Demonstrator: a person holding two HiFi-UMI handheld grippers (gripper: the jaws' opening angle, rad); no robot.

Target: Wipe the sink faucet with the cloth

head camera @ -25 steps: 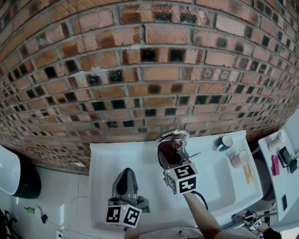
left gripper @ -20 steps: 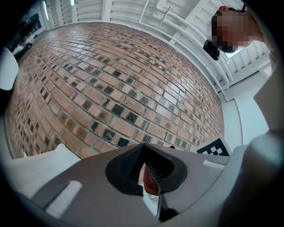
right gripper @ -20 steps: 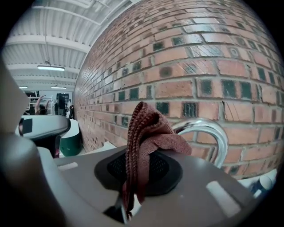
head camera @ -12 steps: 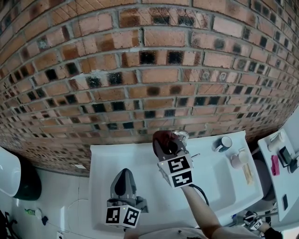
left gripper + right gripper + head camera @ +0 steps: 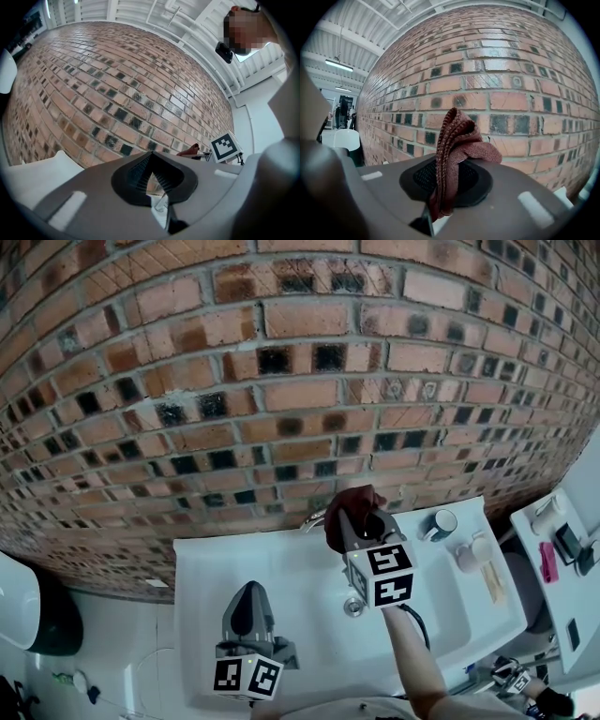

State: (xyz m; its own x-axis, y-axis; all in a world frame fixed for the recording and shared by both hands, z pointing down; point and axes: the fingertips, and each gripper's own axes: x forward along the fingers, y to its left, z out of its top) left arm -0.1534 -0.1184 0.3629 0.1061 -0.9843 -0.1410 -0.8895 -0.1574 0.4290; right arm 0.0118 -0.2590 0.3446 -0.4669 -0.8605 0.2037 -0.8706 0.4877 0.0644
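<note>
In the head view my right gripper (image 5: 357, 522) is shut on a dark red cloth (image 5: 351, 504), which it holds against the chrome faucet (image 5: 313, 517) at the back rim of the white sink (image 5: 281, 573). The cloth covers most of the faucet; only a chrome end shows at its left. In the right gripper view the cloth (image 5: 455, 140) stands folded up between the jaws, with the brick wall (image 5: 497, 89) close behind it. My left gripper (image 5: 250, 592) hovers over the sink's left half, shut and holding nothing. From the left gripper view (image 5: 152, 177) the cloth (image 5: 189, 151) shows far right.
The sink's drain (image 5: 353, 607) lies below the right gripper. A dark mug (image 5: 441, 523), a pale cup (image 5: 466, 556) and a wooden brush (image 5: 494, 583) sit on the sink's right ledge. A shelf (image 5: 553, 563) stands at the right, a black-and-white bin (image 5: 28, 601) at the left.
The right gripper has carried the cloth up and toward the wall, from in front of the faucet onto it, then rightward along it. The left gripper has stayed put.
</note>
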